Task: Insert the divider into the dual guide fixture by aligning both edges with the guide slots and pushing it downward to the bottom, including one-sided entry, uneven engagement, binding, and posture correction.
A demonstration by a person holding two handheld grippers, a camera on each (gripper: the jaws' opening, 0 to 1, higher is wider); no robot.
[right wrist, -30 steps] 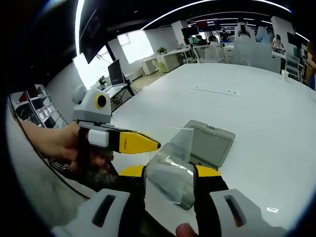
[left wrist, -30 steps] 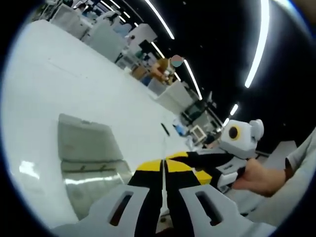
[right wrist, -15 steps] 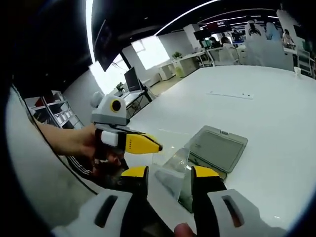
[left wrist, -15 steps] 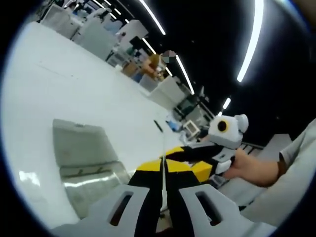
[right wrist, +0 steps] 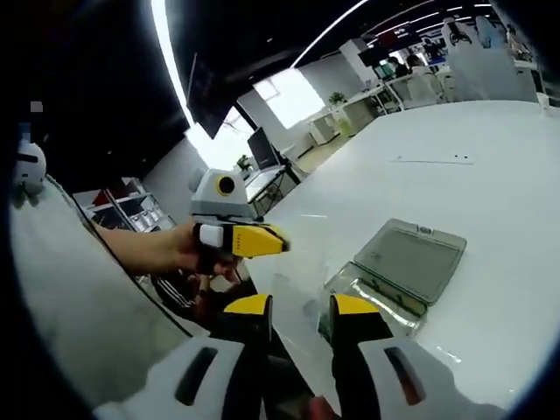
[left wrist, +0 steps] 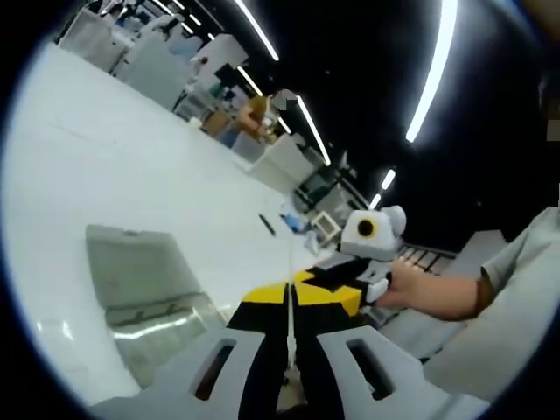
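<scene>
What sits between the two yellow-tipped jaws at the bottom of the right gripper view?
A thin clear plastic divider sheet stands between them, pinched by the right gripper, above the clear guide fixture on the white table.

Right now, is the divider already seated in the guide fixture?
No: in the right gripper view the clear divider is held up between the right gripper jaws, above the table, apart from the fixture.

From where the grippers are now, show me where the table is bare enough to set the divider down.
The white table lies bare beyond the grey guide fixture, out to the thin strip lying far off. In the left gripper view, bare table also runs past the fixture. It is crowded near the table edge, where the left gripper, right gripper and clear divider meet.
</scene>
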